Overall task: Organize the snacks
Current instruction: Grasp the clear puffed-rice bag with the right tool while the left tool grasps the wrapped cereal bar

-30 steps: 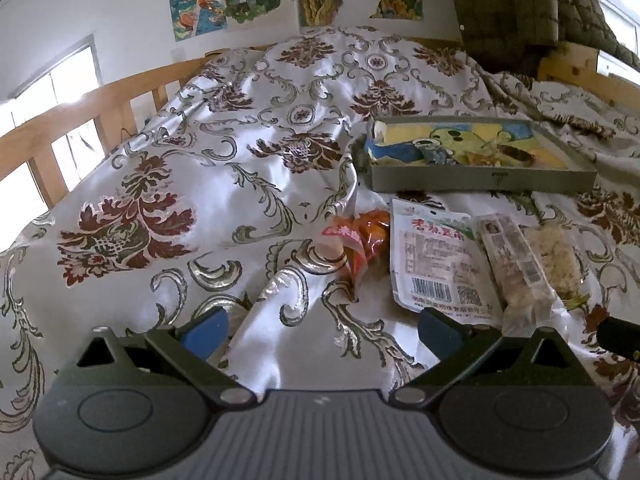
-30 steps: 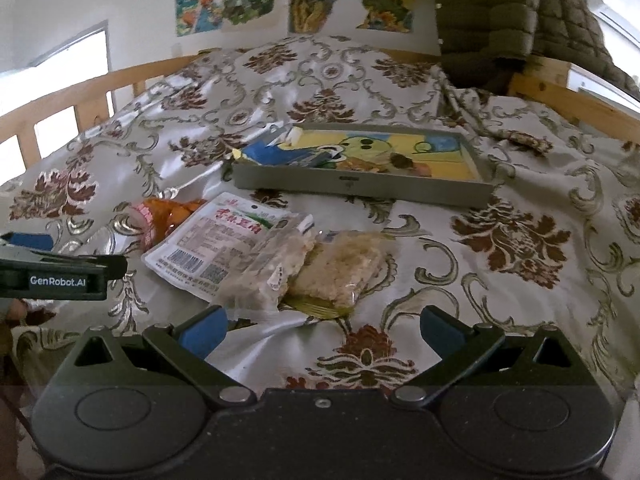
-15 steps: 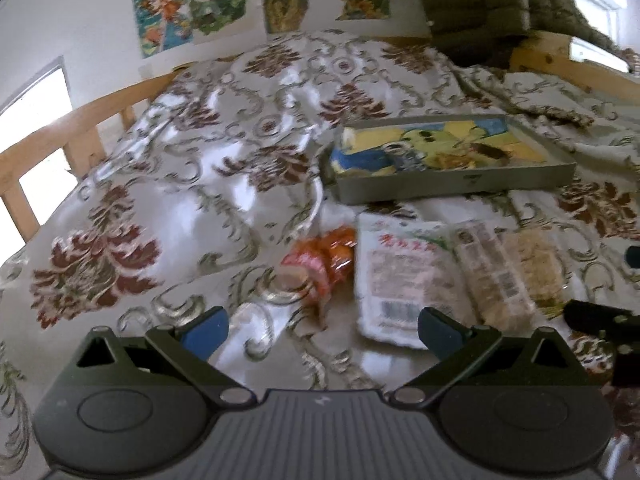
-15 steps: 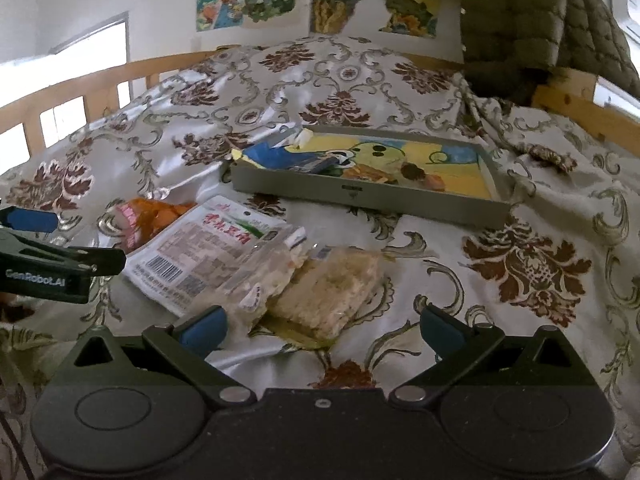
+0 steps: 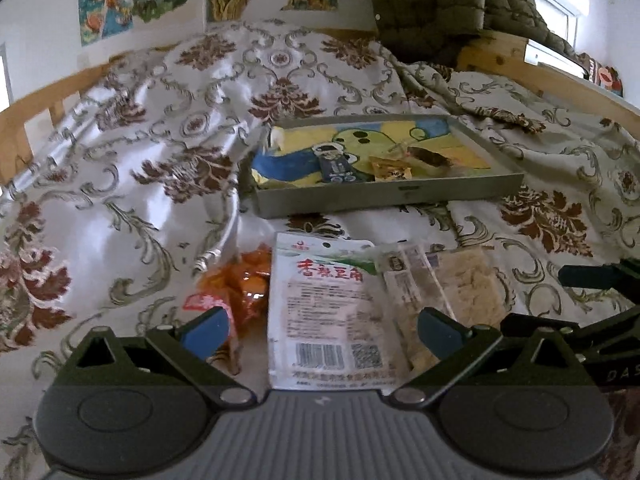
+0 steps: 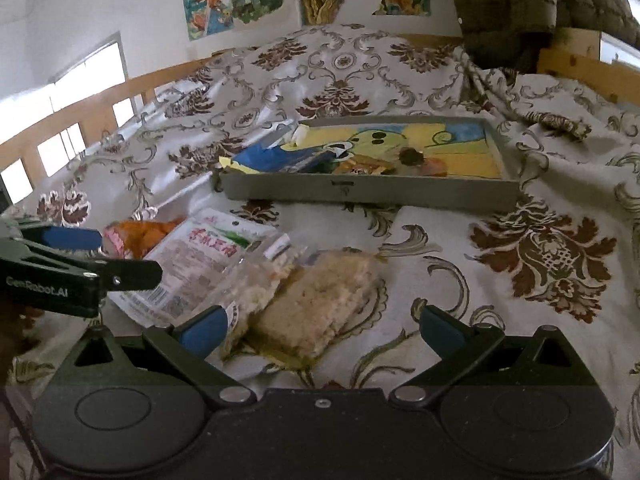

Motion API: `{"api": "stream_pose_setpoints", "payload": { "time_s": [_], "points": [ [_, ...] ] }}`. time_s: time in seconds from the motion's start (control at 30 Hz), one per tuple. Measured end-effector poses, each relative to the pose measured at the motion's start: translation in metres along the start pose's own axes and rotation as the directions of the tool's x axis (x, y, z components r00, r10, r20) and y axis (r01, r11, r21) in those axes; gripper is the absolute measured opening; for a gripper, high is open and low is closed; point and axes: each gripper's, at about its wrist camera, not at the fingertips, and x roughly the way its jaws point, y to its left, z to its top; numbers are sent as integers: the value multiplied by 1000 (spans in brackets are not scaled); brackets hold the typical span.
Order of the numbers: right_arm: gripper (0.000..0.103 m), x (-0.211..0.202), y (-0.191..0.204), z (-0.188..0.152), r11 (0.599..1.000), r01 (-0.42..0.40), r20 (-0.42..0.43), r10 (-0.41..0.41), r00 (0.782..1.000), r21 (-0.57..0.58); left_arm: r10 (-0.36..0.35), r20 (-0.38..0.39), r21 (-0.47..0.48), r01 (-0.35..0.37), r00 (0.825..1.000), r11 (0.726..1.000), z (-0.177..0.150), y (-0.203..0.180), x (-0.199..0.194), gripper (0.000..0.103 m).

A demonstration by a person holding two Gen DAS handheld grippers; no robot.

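— Since both sets of jaws stand spread wide with nothing between them, worth settling first which way the packets lie. From the left gripper point(image 5: 322, 326): white tofu-snack packet point(image 5: 328, 312) dead ahead, flat on the floral bedspread point(image 5: 120, 208), long axis running straight away from the jaws, barcode end nearest, hang-hole end toward the tray.

— And from the right gripper point(image 6: 320, 330)?

— Clear-wrapped rice-crisp slab point(image 6: 320, 304) directly between the blue pads point(image 6: 204, 328), angled up and to the right; narrower clear cracker packet point(image 6: 256, 284) overlapping its left edge. Orange snack bag point(image 5: 240, 284) off to the far left, touching the white packet's side.

— Nearer hand for each, then?

— Probably left for white and orange, right for the two clear ones. Destination presumably the grey tray point(image 5: 400, 196) beyond the row, with a cartoon-printed liner and a few small wrapped items already inside.

— Anything legible?

— Red Chinese characters on the white packet, too blurred to read with confidence; barcode and QR code below. "GenRobot.AI" on the left tool's side, seen from the right camera. Tray label too small.
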Motion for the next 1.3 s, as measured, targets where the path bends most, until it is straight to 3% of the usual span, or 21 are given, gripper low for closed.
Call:
{"api": "stream_pose_setpoints", "payload": {
  "time_s": [0.43, 0.67, 0.93, 1.2, 1.3],
  "points": [
    [89, 21, -12, -2, 999, -46, -46, 46, 998, 5, -148, -58, -29, 147, 987, 989, 16, -17, 31, 103],
    [82, 23, -19, -3, 1000, -32, -55, 31, 998, 0, -196, -78, -49, 193, 977, 980, 19, -24, 47, 101],
    [72, 24, -26, -2, 999, -39, -56, 41, 998, 26, -261, -104, -103, 251, 960, 963, 21, -24, 56, 81],
    [61, 25, -26, -2, 997, -66, -60, 68, 996, 34, -277, -148, -108, 263, 949, 959, 20, -28, 67, 70],
    [59, 25, -26, -2, 996, -76, -61, 79, 995, 40, -288, -158, -110, 273, 944, 956, 21, -28, 68, 70]
  ]
}}
